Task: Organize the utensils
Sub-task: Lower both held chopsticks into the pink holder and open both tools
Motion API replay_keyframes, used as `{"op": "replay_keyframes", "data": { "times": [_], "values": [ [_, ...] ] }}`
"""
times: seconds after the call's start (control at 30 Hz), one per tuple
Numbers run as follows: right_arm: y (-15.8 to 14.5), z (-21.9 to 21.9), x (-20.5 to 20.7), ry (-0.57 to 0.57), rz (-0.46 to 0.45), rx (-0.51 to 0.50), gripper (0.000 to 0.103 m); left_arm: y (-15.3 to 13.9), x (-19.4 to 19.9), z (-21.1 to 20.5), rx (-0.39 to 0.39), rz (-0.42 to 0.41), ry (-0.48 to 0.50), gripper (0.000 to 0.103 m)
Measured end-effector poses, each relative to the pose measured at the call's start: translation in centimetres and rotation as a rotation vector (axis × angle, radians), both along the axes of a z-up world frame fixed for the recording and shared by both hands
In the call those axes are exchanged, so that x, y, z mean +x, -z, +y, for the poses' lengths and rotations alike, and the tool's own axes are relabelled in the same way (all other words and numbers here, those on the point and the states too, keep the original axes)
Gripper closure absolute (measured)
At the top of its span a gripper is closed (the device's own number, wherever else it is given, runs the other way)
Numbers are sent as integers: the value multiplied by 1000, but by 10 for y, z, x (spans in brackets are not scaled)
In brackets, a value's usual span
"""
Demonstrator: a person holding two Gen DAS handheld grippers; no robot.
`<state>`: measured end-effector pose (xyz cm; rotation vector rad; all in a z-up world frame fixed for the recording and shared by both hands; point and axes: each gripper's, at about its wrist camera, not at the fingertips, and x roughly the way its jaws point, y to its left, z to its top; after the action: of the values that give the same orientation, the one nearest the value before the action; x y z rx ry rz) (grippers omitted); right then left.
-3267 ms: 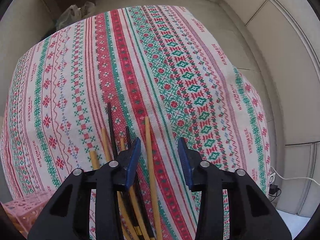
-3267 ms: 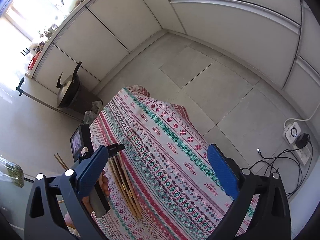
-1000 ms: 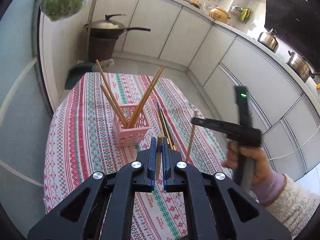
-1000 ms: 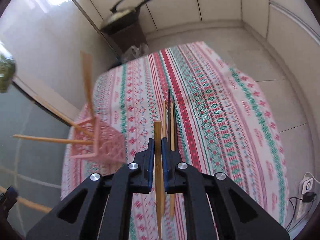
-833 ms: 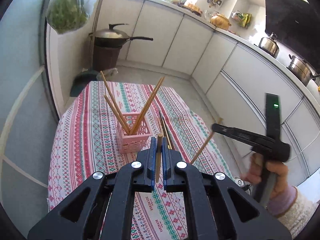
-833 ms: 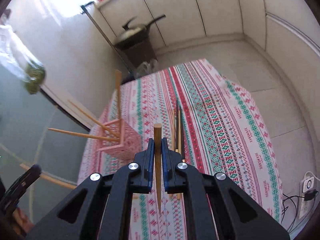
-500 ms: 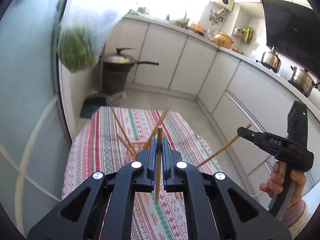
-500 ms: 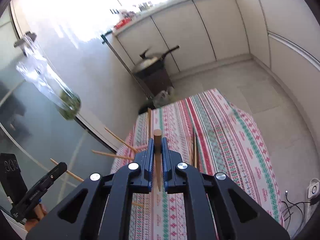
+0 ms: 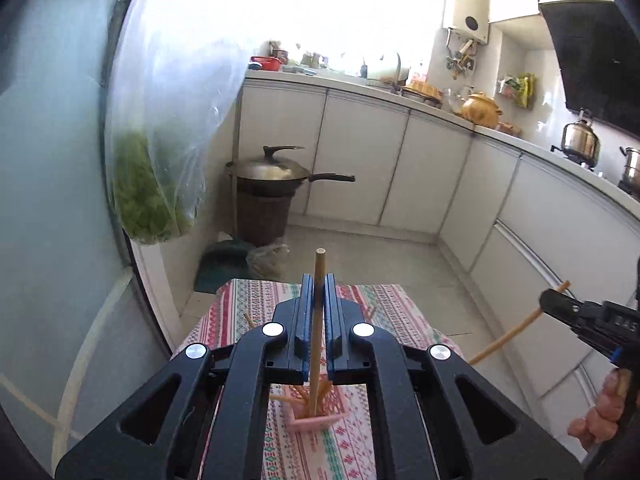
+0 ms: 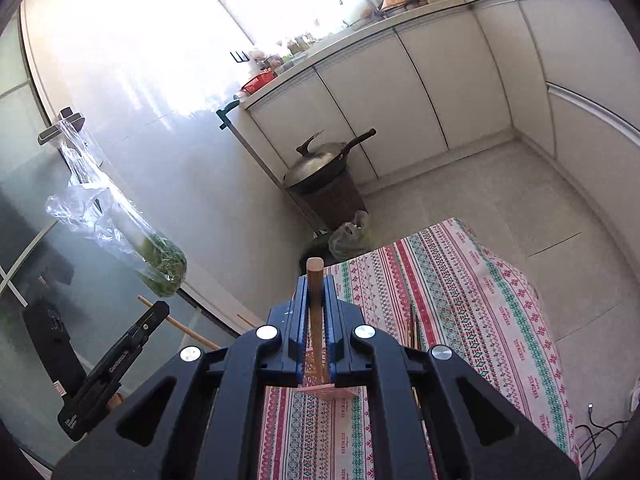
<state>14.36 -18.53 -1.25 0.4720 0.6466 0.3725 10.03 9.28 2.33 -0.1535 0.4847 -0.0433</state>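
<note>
A white kitchen surrounds the scene: cabinet doors curve along the far wall, a lidded wok (image 9: 269, 170) sits on a dark wicker bin (image 9: 262, 216) in the corner, and a clear bag of greens (image 9: 148, 184) hangs against the glass door to the left. Below both tools stands a table (image 10: 472, 292) under a red, green and white patterned cloth.

The left gripper (image 9: 316, 320) has its blue jaws pressed together on a wooden chopstick (image 9: 319, 280), which stands upright between them, its blunt tip rising above the jaws and its lower end reaching down into the pink basket (image 9: 316, 410) directly beneath. Several other chopsticks lean inside that basket.

The right gripper (image 10: 317, 320) likewise has its jaws pinching a second chopstick (image 10: 314, 284), held upright, with its lower end pointing down toward the pink basket (image 10: 328, 392) seen just under the jaws. To the right of these jaws, a few loose chopsticks (image 10: 413, 330), some dark and some wooden, lie on the cloth.

From the left wrist view the right tool appears far to the right of the jaws, its stick slanting down-left; a hand (image 9: 600, 412) grips it.
</note>
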Motion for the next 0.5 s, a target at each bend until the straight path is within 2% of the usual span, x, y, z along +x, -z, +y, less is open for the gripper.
{"op": "replay_keyframes", "data": {
  "times": [0.17,0.23,0.3,0.43,0.5],
  "values": [
    [9,7,13,-8,25,-3,96,25,25,8,-24,53,-28,97],
    [8,11,16,-10,22,-6,96,29,25,15,-49,73,-40,82],
    [4,16,18,-9,11,-12,96,20,13,26,-84,32,-68,63],
    [-3,27,19,3,-22,-37,96,-5,-15,44,-104,-61,-126,56],
    [-4,35,20,1,-27,-45,96,-13,-21,47,-110,-82,-137,49]
  ]
}}
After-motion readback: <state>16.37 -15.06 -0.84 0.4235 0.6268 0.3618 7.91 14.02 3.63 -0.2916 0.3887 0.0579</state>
